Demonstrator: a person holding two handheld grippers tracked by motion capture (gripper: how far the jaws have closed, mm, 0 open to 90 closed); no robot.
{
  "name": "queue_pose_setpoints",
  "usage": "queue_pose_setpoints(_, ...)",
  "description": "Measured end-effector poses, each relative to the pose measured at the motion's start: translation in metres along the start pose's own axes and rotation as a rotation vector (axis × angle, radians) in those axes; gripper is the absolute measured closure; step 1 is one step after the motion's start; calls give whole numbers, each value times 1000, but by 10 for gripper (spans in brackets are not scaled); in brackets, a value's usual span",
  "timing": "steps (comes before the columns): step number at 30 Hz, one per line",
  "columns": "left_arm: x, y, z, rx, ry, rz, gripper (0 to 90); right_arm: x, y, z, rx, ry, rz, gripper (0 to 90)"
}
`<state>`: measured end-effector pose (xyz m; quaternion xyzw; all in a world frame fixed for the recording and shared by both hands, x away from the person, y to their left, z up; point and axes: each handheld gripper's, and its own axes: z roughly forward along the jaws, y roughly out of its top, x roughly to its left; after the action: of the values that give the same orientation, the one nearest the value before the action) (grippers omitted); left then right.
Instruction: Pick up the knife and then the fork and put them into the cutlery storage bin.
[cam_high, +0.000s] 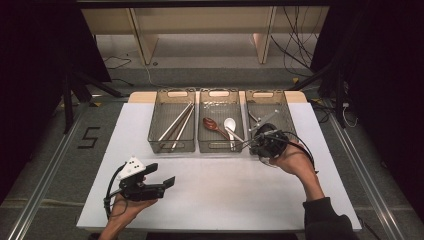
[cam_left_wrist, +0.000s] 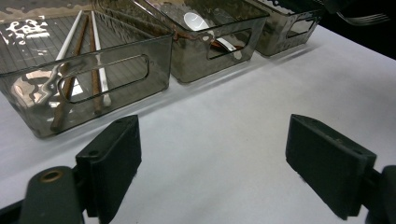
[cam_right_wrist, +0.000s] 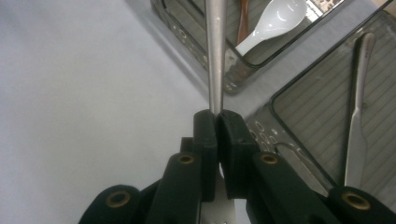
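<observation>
My right gripper (cam_high: 256, 141) (cam_right_wrist: 218, 114) hovers at the near left corner of the right bin (cam_high: 287, 112), shut on the metal handle of a fork (cam_right_wrist: 215, 56). The fork's tines (cam_left_wrist: 365, 18) stick out to the left, over the gap beside the middle bin (cam_high: 220, 146). A metal knife (cam_right_wrist: 358, 135) (cam_high: 265, 120) lies in the right bin. My left gripper (cam_high: 167, 181) (cam_left_wrist: 212, 154) rests low over the white table (cam_high: 225, 190) at the near left, open, with nothing between its jaws.
Three smoky clear bins stand in a row at the table's far side. The left bin (cam_left_wrist: 112, 74) holds chopsticks (cam_high: 176, 122) (cam_left_wrist: 77, 56). In the middle bin lie a white spoon (cam_high: 230, 125) (cam_right_wrist: 275, 23) and a wooden spoon (cam_high: 210, 123).
</observation>
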<state>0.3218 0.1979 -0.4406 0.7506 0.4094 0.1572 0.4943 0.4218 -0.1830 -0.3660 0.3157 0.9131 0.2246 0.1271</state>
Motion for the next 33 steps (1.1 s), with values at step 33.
queue_pose_setpoints(33,0,0,-1,-11,-2,-5,178,-78,23,5,5,-165,149,861)
